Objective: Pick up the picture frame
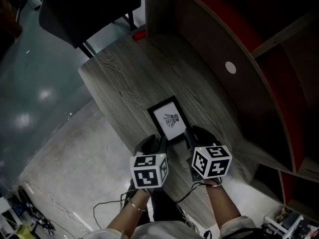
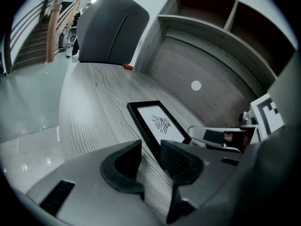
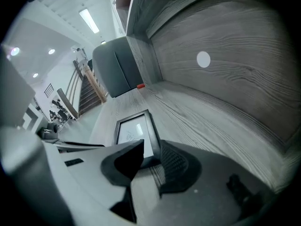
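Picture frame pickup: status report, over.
Black rectangular picture frame flat on grey wood desk. Left gripper, right gripper open at its near corners. Nothing blocking.

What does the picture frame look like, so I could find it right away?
Look at the curved grey wooden desk. The picture frame lies flat near its closer end. It is the only black-edged rectangle, with white paper and a small dark drawing inside, unlike the tiny red thing far back.

The picture frame [image 1: 170, 119] is a slim black rectangle around a white sheet bearing a small dark drawing; it lies flat, face up, askew on the grey wood-grain desk [image 1: 124, 78]
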`<state>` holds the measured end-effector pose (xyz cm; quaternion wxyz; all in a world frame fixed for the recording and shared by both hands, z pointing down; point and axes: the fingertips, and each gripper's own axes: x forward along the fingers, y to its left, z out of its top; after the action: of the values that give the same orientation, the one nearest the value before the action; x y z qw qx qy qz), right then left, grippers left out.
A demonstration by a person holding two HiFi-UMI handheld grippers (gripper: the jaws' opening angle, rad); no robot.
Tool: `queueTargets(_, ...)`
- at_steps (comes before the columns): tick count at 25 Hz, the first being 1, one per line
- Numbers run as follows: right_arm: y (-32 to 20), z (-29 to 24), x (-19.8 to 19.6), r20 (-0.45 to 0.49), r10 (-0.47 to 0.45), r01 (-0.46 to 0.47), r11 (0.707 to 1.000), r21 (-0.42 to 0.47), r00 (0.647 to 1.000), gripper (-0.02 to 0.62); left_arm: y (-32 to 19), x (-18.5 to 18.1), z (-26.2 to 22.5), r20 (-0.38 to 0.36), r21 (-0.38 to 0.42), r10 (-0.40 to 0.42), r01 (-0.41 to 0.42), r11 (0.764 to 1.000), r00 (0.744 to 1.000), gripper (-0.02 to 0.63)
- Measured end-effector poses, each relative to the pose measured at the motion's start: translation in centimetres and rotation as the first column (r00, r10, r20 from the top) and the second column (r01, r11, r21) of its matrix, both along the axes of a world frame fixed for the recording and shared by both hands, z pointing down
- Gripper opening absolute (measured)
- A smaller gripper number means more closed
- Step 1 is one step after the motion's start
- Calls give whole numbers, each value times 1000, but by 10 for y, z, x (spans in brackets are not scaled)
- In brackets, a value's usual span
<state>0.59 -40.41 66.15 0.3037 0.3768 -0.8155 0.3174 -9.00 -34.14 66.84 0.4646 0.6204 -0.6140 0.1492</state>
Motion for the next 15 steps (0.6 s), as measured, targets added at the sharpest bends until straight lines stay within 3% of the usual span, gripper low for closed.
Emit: queueTargets(15,-18,21,-12,-28,-113,112,994,-9,993,106,-16,0,10,11,-26,-88,89,996,996,135)
